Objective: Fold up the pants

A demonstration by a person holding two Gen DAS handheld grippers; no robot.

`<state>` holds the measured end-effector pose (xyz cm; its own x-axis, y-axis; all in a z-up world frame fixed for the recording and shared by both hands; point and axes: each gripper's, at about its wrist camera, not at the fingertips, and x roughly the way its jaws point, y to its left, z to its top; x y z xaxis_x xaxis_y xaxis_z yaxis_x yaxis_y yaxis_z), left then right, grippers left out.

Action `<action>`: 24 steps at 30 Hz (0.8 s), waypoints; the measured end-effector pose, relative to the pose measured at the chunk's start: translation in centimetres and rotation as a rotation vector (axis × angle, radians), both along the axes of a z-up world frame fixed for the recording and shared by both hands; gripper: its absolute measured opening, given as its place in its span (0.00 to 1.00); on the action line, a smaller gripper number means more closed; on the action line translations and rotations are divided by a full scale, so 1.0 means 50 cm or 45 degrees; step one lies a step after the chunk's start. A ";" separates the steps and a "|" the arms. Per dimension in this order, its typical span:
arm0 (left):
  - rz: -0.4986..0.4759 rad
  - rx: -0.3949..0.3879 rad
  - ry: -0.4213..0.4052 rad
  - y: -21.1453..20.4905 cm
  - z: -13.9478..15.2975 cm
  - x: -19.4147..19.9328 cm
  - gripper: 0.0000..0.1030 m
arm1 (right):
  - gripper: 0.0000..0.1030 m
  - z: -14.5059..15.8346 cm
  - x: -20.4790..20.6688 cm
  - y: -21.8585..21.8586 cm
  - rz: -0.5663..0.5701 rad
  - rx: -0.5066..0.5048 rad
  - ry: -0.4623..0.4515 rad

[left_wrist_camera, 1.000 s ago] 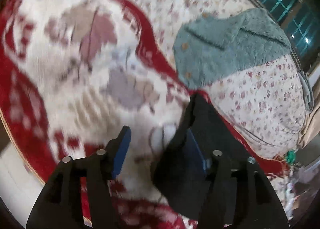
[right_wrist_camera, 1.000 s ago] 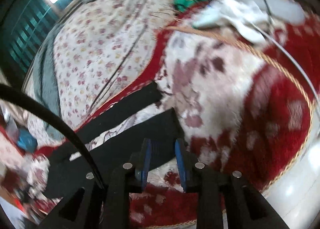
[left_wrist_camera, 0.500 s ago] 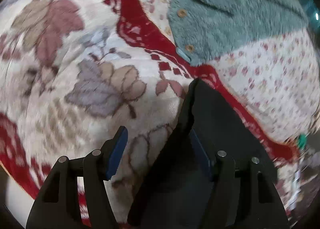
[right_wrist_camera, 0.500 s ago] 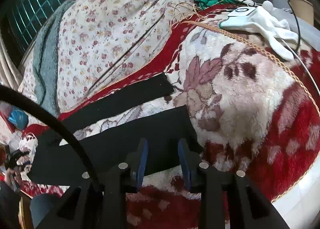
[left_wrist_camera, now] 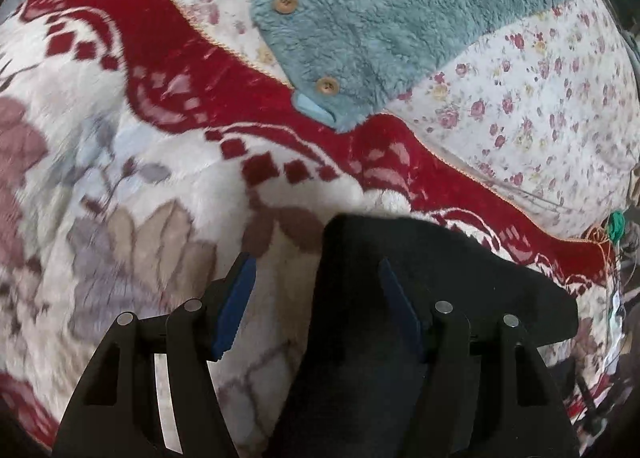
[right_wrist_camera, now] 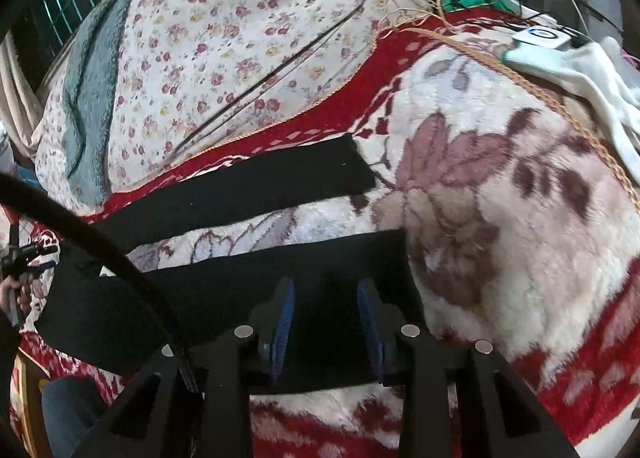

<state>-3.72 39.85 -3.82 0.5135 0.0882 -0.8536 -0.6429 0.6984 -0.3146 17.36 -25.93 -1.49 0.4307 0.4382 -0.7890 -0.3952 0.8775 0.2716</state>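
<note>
right wrist view: black pants [right_wrist_camera: 248,186] stretch leftward, cuffs pointing right; both grippers' jaws spread.

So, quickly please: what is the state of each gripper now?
Left gripper: open, over the waist end of the black pants, not gripping.
Right gripper: open, over one pant leg, not gripping.
</note>
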 end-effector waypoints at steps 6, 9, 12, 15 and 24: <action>-0.054 -0.063 -0.067 0.028 -0.023 0.014 0.63 | 0.30 -0.010 0.006 0.007 -0.012 0.030 0.035; -0.105 -0.120 -0.127 0.030 -0.032 0.031 0.63 | 0.30 -0.018 0.010 0.016 -0.003 0.007 0.054; -0.124 -0.150 -0.155 0.029 -0.044 0.047 0.63 | 0.30 -0.011 0.011 0.021 0.009 0.002 0.048; -0.148 -0.189 -0.200 0.027 -0.052 0.054 0.48 | 0.30 0.002 0.012 0.016 0.007 0.008 0.033; -0.180 -0.063 -0.221 -0.008 -0.024 0.046 0.07 | 0.30 0.025 0.036 -0.033 -0.075 0.025 0.014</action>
<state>-1.44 39.47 -5.01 0.6574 -0.0348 -0.7527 -0.4730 0.7586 -0.4482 19.16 -27.59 -0.25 0.4479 0.4274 -0.7853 -0.3398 0.8938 0.2927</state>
